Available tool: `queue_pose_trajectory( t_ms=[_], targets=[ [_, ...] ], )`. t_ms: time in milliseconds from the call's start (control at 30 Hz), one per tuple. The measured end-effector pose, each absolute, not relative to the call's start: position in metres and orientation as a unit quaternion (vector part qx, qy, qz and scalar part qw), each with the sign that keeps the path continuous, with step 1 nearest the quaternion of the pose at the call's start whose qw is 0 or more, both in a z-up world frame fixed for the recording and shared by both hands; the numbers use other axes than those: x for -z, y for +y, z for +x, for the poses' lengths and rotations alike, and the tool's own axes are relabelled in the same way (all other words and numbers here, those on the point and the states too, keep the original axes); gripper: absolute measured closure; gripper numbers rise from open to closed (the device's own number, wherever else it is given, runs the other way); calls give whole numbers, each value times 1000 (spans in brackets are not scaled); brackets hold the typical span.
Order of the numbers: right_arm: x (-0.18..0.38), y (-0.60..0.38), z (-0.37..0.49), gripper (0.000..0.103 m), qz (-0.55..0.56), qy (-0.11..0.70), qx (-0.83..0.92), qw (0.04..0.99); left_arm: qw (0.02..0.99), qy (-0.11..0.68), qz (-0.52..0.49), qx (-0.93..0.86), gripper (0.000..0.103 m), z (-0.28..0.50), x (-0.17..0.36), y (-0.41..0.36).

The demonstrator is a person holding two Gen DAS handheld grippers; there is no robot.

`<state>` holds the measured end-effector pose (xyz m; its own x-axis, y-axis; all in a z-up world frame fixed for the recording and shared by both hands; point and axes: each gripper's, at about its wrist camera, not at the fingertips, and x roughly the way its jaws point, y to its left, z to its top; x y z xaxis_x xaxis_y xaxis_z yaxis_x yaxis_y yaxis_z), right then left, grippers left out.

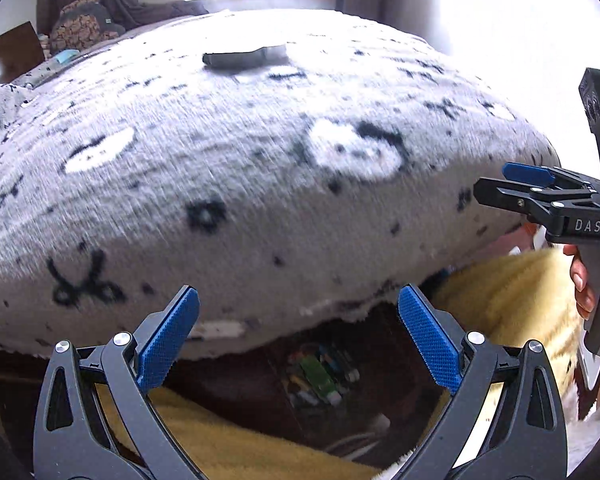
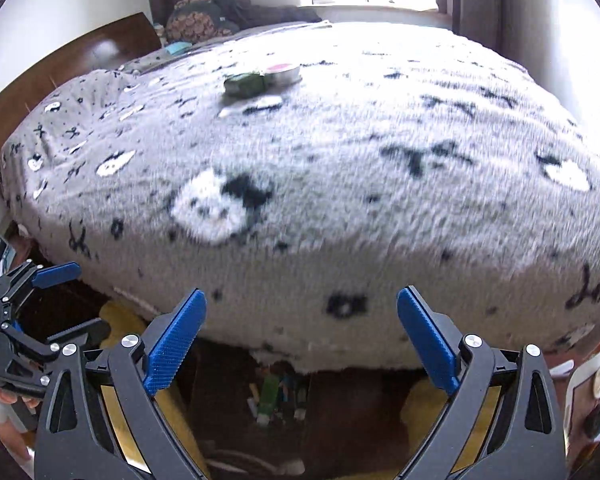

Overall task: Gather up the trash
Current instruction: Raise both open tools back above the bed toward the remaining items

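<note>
The left hand-held gripper (image 1: 298,346) stands spread wide with nothing between its blue pads, and the right hand-held gripper (image 2: 302,344) is likewise spread and empty; both point down across the near edge of the bed (image 2: 380,208).

The bed is covered by a shaggy grey blanket (image 1: 240,200) with black-and-white motifs. It is a soft, yielding surface, so anything pressed from above would likely sink into the pile rather than sit firm.

The trash lies well away, towards the far side of the blanket. The larger piece looks like a flat round tin (image 2: 284,73) with a pale, pinkish top. Judging by its sheen it is stiff, light and smooth-walled, so a grip across its rim, with the pads on opposite sides of the wall, seems the safest.

Touching its left side is a dark green crumpled wrapper (image 2: 245,83). It probably weighs almost nothing, crushes readily and may be slick. Pinching the raised bulk of the crumple should hold better than taking a thin edge.

Just in front lies a pale flat scrap (image 2: 252,107), too blurred to identify. It would have to be nipped at an edge lifted off the pile.
</note>
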<state>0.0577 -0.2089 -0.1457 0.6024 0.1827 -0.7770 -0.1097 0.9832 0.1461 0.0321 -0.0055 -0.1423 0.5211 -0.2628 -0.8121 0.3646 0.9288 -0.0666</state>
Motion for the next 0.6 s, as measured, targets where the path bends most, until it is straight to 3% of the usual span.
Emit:
queue_pose_trajectory(
  t_ms=[600],
  targets=[
    [138,-220,182,6,20,438,-45,898,882,450,55,127,8,159,138,12]
  ],
)
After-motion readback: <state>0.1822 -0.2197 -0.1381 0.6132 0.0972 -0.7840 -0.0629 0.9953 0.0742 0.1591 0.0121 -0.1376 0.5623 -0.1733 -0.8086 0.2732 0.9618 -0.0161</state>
